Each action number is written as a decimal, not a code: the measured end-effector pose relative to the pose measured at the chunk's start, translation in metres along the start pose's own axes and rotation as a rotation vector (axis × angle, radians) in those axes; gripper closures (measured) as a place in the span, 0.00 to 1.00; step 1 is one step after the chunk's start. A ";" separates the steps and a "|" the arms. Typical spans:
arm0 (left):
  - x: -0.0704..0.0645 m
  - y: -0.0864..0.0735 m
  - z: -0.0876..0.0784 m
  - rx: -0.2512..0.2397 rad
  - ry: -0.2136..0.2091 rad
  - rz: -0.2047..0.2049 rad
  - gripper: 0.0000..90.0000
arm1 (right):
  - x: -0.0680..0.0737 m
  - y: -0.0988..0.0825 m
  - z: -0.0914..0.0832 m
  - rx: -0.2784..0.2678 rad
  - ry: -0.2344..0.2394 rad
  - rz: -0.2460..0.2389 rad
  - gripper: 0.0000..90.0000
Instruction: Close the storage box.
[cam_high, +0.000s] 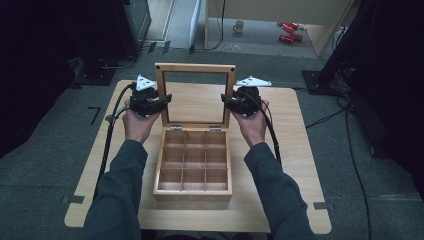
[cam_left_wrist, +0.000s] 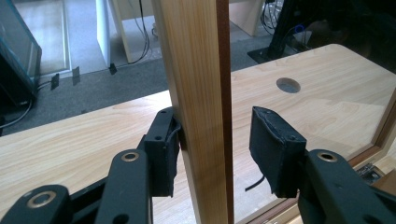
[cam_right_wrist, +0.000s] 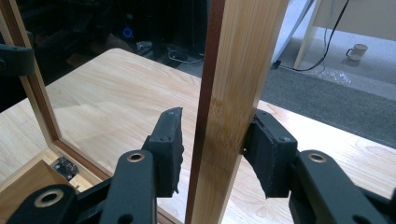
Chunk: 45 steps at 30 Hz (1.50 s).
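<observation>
A wooden box (cam_high: 192, 198) with several bare compartments stands on the table, its glass-paned lid (cam_high: 195, 68) raised upright behind it. My left gripper (cam_high: 162, 102) straddles the lid's left side rail (cam_left_wrist: 196, 93). In the left gripper view one pad (cam_left_wrist: 164, 154) touches the rail and the other pad (cam_left_wrist: 275, 149) stands off it, so the left gripper (cam_left_wrist: 215, 144) is open. My right gripper (cam_high: 227, 102) straddles the right side rail (cam_right_wrist: 233, 84). There the outer pad (cam_right_wrist: 271, 154) touches the wood, the inner pad (cam_right_wrist: 169, 149) is apart, and the right gripper (cam_right_wrist: 219, 149) is open.
The light wooden table (cam_high: 295, 150) has a round hole (cam_left_wrist: 288, 85) near its far side. Cables trail from both grippers over the table's edges. On the floor beyond sit a mug (cam_high: 239, 26) and red items (cam_high: 289, 31). Dark stands flank the table.
</observation>
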<state>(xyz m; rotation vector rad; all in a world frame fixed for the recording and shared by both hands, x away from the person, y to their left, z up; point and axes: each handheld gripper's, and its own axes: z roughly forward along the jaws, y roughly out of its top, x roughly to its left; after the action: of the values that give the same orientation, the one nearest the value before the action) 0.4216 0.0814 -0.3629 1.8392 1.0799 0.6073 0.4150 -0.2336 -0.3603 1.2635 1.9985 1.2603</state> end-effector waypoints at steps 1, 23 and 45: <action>-0.001 -0.001 -0.002 -0.003 0.001 0.000 0.60 | 0.001 0.000 -0.002 0.001 -0.002 -0.004 0.64; -0.012 -0.009 -0.021 -0.035 0.016 0.022 0.60 | 0.015 -0.006 -0.020 -0.005 -0.029 -0.071 0.66; -0.021 -0.021 -0.041 -0.061 0.009 0.046 0.59 | 0.026 -0.015 -0.038 -0.040 -0.028 -0.087 0.67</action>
<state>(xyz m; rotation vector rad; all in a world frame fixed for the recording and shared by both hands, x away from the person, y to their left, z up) 0.3710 0.0859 -0.3605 1.8144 1.0171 0.6690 0.3667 -0.2304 -0.3529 1.1568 1.9763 1.2291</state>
